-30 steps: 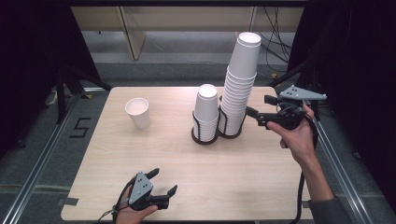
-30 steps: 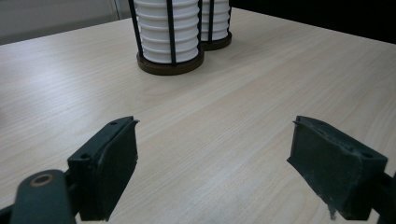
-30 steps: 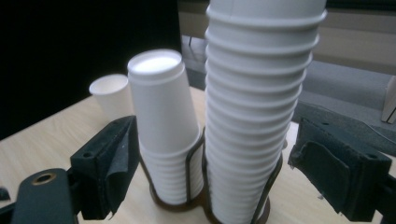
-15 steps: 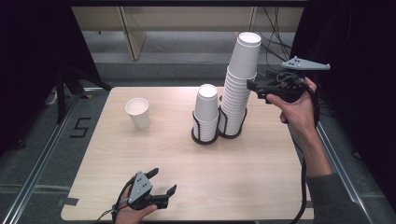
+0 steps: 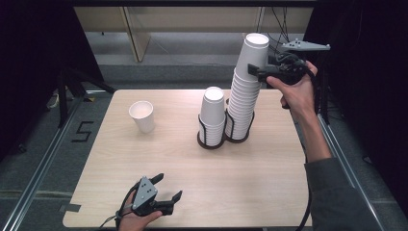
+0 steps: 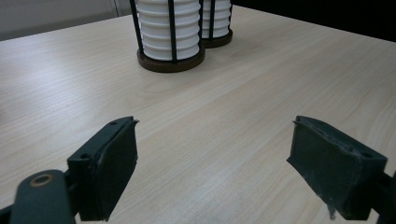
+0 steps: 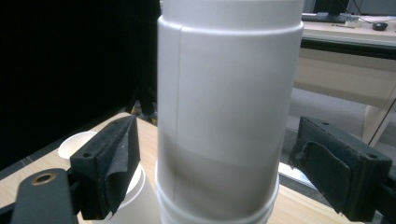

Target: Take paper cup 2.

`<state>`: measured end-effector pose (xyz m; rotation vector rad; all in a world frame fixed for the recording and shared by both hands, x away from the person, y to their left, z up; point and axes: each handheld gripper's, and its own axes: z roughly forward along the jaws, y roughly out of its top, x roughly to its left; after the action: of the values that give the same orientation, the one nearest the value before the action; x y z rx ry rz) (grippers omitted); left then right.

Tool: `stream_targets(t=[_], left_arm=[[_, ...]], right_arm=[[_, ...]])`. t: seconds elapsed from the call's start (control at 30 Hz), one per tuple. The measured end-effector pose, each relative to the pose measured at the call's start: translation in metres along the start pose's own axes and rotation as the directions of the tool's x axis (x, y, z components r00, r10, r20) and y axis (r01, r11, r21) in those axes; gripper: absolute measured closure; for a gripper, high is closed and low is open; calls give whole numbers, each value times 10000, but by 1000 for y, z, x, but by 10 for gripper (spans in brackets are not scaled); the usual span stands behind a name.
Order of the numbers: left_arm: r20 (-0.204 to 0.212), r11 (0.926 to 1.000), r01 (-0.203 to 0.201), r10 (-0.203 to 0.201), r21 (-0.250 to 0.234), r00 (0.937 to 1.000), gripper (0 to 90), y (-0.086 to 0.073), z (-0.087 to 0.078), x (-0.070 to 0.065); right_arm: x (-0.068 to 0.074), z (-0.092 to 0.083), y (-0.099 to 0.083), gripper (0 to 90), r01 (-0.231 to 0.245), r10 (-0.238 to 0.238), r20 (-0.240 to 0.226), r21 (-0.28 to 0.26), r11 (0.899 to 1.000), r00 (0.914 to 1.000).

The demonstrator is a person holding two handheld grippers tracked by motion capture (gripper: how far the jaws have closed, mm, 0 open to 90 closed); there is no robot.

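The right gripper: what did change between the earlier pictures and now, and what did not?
The right gripper rose from near the base of the tall cup stack to its top cup, which now sits between the open jaws, not yet gripped. Nothing was taken or released. The left gripper, the short stack, the black holder and the single cup stayed put.

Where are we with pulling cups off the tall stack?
Done: one paper cup stands alone at the table's left. In hand: the right gripper straddles the top cup of the tall stack, jaws open, not yet pinching. Left: grip, lift off. The left gripper rests open near the front edge.
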<state>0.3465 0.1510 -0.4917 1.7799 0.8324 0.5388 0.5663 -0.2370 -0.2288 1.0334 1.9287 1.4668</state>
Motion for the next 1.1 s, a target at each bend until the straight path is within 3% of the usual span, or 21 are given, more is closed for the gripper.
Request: stream_targets(t=[0.4, 0.43, 0.6, 0.83, 1.1], left_arm=[[-5, 9999, -42, 43, 126, 10000, 146, 0, -1, -1], [52, 10000, 35, -35, -33, 10000, 146, 0, 1, -1], [101, 10000, -27, 26, 52, 9999, 147, 0, 0, 0], [28, 9999, -51, 51, 124, 10000, 146, 0, -1, 0], [137, 9999, -72, 71, 109, 9999, 147, 0, 1, 0]], right_arm=[[-3, 27, 8, 154, -232, 232, 18, 121, 9997, 9997], [-3, 28, 9, 154, -302, 302, -21, 127, 9995, 9995], [-3, 33, 10, 169, -179, 178, 37, 132, 9998, 9998], [-3, 31, 15, 190, -139, 138, 42, 185, 9997, 9999], [2, 21, 35, 205, -117, 126, 208, -396, 9991, 9997]])
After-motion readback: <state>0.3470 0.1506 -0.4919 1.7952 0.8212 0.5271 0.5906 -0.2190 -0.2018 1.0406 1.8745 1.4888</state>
